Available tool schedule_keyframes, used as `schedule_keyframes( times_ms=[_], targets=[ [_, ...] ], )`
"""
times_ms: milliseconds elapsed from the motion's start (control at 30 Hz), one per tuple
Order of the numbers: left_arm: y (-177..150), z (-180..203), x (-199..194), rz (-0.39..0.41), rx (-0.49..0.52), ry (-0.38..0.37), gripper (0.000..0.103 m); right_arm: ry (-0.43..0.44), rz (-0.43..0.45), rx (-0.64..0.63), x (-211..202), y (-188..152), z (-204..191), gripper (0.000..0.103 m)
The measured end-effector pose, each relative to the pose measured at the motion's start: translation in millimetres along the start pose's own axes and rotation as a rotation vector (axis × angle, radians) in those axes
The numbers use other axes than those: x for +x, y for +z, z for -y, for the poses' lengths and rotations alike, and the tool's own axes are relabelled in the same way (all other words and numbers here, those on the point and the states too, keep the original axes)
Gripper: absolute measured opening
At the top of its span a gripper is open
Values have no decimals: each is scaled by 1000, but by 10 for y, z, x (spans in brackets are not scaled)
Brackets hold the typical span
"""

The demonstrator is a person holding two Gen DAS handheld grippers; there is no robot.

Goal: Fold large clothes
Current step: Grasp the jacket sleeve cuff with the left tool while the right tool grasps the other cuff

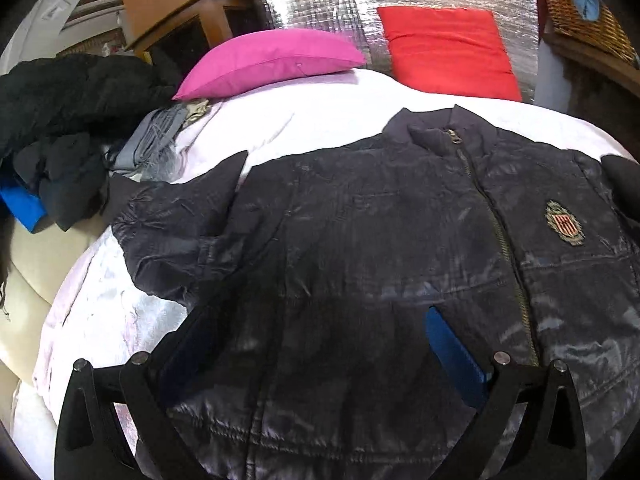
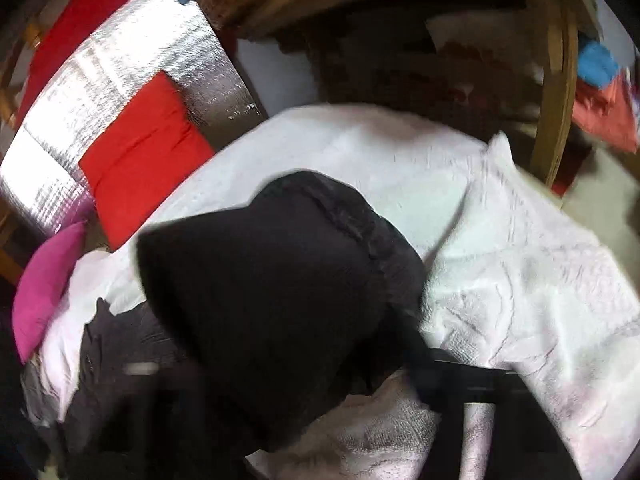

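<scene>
A dark navy padded jacket (image 1: 360, 240) lies front up on the white bedspread (image 1: 312, 120), zip closed, a crest badge (image 1: 565, 224) on the chest. My left gripper (image 1: 320, 360) hovers open just above its lower front, blue pads (image 1: 452, 352) wide apart, holding nothing. In the blurred right wrist view a black sleeve of the jacket (image 2: 280, 288) is lifted and bunched in front of the camera. My right gripper (image 2: 360, 400) is mostly hidden behind it; the sleeve seems to hang from it.
A pink pillow (image 1: 272, 60) and a red cushion (image 1: 448, 48) lie at the head against silver foil. A pile of dark clothes (image 1: 60, 120) sits at the left. Wicker basket (image 1: 588, 12) at right. Wooden chair frame (image 2: 556, 100) stands beside the bed.
</scene>
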State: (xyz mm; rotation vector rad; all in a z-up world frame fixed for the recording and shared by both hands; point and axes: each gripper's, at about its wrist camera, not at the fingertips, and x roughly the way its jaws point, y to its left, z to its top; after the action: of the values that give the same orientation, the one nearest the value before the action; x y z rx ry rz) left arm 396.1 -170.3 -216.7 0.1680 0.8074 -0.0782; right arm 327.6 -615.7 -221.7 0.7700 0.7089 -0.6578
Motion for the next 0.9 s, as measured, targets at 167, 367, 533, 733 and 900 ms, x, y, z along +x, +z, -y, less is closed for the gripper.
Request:
schedule_keyframes(
  times_ms=[167, 367, 533, 733, 900],
  targets=[
    [140, -198, -15, 31, -59, 0, 103, 81, 24, 8, -269, 2, -83, 19],
    [265, -498, -167, 78, -152, 16, 103, 457, 30, -92, -976, -186, -777, 18],
    [267, -759, -204, 77, -220, 0, 103, 772, -141, -165, -1177, -709, -1480, 18],
    [140, -809, -143, 21, -175, -81, 103, 712, -125, -155, -1259, -761, -1501, 36],
    [79, -597, -61, -19, -97, -116, 103, 597, 51, 28, -1451, -399, -727, 103]
  ],
)
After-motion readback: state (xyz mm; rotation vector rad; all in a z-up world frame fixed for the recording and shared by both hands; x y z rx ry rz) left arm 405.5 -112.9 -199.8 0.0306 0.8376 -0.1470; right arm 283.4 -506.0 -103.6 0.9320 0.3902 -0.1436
